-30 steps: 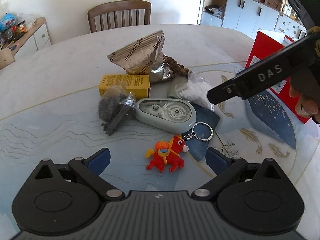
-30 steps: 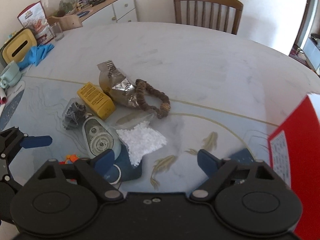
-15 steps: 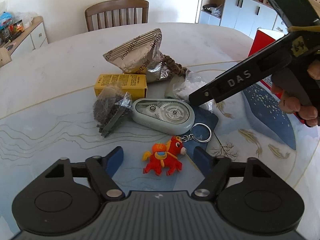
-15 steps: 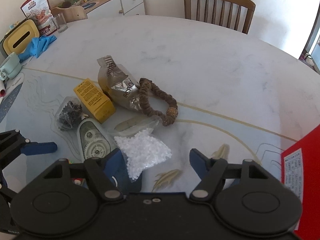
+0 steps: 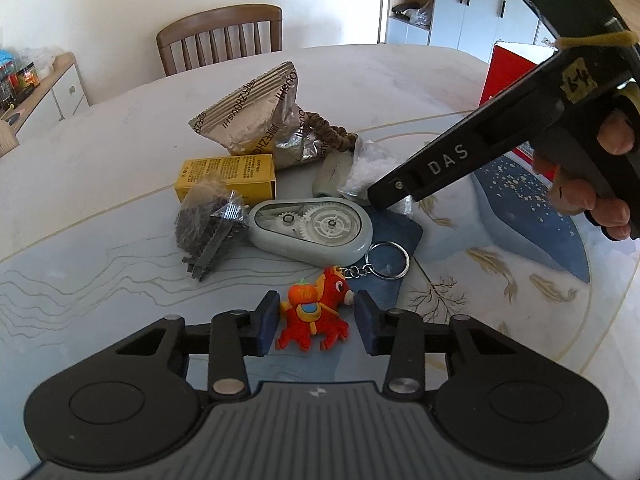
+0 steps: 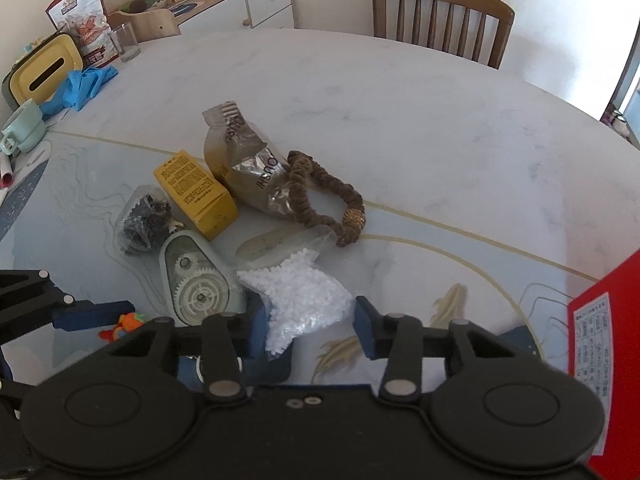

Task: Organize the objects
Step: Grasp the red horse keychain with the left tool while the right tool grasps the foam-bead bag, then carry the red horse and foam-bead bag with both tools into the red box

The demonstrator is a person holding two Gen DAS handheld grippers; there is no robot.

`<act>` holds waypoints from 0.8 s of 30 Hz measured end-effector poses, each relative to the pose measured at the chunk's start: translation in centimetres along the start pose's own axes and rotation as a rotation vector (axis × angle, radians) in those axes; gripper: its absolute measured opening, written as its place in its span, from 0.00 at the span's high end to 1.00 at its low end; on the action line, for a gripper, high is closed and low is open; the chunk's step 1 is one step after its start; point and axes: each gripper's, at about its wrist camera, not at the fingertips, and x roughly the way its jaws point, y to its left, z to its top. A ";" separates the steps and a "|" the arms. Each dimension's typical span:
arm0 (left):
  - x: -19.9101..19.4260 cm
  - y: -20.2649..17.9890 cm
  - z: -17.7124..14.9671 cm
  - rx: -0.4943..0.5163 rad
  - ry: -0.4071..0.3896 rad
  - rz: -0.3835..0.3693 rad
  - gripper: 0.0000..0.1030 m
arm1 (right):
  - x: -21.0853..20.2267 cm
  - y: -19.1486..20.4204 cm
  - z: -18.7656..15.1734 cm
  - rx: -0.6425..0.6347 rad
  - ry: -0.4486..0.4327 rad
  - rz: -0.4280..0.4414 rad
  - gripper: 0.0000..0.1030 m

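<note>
A red horse keychain (image 5: 314, 318) lies on the table between the blue pads of my left gripper (image 5: 317, 322). The jaws are closing and the pads (image 5: 267, 322) touch its tail and snout. Its key ring (image 5: 388, 260) trails to the right. My right gripper (image 6: 310, 328) is closing around a clear bag of white beads (image 6: 304, 300). The left pad meets the bag, while the right pad (image 6: 365, 330) still shows a gap. In the left wrist view, the right gripper's black finger (image 5: 436, 170) reaches down over that bag.
A grey tape dispenser (image 5: 310, 226), a bag of dark bits (image 5: 208, 216), a yellow box (image 5: 226, 176), a foil packet (image 5: 256, 120) and a brown bracelet (image 6: 324, 204) cluster together. A red box (image 6: 600, 360) stands on the right. A mug (image 6: 22, 128), blue gloves (image 6: 80, 86) and a wooden chair (image 6: 440, 12) line the table's far sides.
Both grippers' jaws have narrowed from wide open. The left pads have come in onto the horse keychain. The right gripper has come in over the bead bag, now between its pads.
</note>
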 end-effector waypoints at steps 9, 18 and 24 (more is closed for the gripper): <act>-0.7 -0.3 0.0 -0.024 0.008 -0.003 0.63 | -1.9 -0.4 -1.2 0.046 -0.026 -0.028 0.64; -3.0 -1.9 0.9 -0.023 0.004 0.005 0.63 | -5.8 -0.4 -3.4 0.070 -0.050 -0.013 0.64; -5.1 -3.8 1.7 -0.008 -0.022 -0.005 0.63 | -9.1 -0.5 -4.8 0.084 -0.075 -0.006 0.64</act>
